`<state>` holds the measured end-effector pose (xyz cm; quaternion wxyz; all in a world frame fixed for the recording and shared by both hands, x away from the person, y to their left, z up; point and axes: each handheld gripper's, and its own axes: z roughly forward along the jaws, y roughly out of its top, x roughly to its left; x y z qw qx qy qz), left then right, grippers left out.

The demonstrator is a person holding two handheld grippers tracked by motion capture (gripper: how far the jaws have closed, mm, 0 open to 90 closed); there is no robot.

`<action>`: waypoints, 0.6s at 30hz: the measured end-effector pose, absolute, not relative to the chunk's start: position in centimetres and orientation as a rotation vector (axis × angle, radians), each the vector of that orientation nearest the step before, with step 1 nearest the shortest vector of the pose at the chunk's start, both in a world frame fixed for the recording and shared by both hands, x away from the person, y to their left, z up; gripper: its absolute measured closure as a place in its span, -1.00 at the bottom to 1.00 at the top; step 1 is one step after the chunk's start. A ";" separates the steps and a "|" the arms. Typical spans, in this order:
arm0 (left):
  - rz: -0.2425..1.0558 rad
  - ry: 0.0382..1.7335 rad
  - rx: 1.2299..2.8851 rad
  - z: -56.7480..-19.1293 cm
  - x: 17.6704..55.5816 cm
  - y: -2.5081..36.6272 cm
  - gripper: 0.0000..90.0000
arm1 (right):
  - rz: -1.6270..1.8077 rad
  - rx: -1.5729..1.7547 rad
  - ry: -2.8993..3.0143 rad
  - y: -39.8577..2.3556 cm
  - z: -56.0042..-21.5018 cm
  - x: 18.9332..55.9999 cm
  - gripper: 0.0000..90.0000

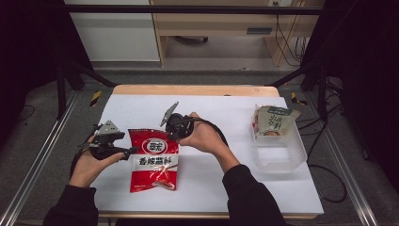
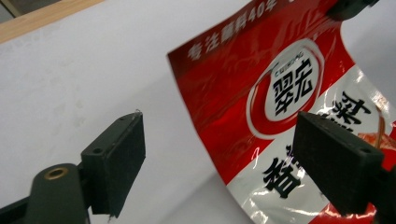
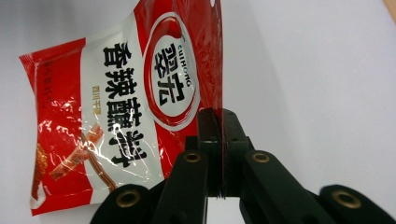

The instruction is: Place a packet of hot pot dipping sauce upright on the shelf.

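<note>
Packet, red and white, one item, recorded across three views.

High view: we found the red seasoning packet [image 1: 154, 160] lying left of centre in the frame on the white table [image 1: 211, 188], its upper right corner lifted toward the right gripper [image 1: 173, 128]. The left gripper [image 1: 123, 151] sat at the packet's left edge, lower left of the frame. At the right side stood a clear plastic bin [image 1: 281, 153] with a green-labelled pouch [image 1: 273, 121] leaning in its far end.

Left gripper view: we logged the jaws standing wide apart, pads bare, the packet [image 2: 280, 107] filling the upper right and its curled edge reaching between them without touching either pad. Nothing was held here.

Right gripper view: we logged the jaws pinched tight at lower centre on the packet's [image 3: 116, 112] thin red edge, the rest of it hanging away to the left.

Risks, as we judged them: the whole packet depended on one narrow pinch at a corner seam. A quick lift or swing toward the bin could pull the slick film out of the pads, or the contents could shift and twist the packet. The free left jaws offered no backup if it slipped.
</note>
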<state>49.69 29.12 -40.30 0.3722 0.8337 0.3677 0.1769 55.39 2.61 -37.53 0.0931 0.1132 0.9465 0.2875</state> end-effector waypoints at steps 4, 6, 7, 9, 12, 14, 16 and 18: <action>0.446 0.957 2.139 -40.5 49.7 29.9 -0.68 | 0.873 0.346 2.796 1.9 -37.0 55.4 1.00; 0.448 0.970 2.138 -40.7 49.7 30.2 -0.70 | 0.875 0.364 2.790 1.5 -36.6 55.3 1.00; 0.444 0.975 2.138 -40.8 49.8 30.4 -0.71 | 0.880 0.364 2.787 1.2 -36.5 55.3 1.00; 0.434 0.988 2.136 -41.1 49.8 30.6 -0.72 | 0.877 0.375 2.779 0.8 -36.0 55.3 1.00; 0.428 0.994 2.149 -41.4 49.9 30.6 -0.73 | 0.886 0.382 2.766 0.1 -35.6 55.4 1.00; 0.420 0.993 2.158 -41.6 49.9 30.5 -0.75 | 0.884 0.391 2.765 -0.2 -35.4 55.4 1.00; 0.419 0.987 2.170 -41.7 49.9 30.4 -0.75 | 0.886 0.392 2.765 -0.4 -35.2 55.4 1.00; 0.413 0.984 2.172 -41.7 49.8 30.2 -0.75 | 0.883 0.393 2.765 -0.7 -35.1 55.4 1.00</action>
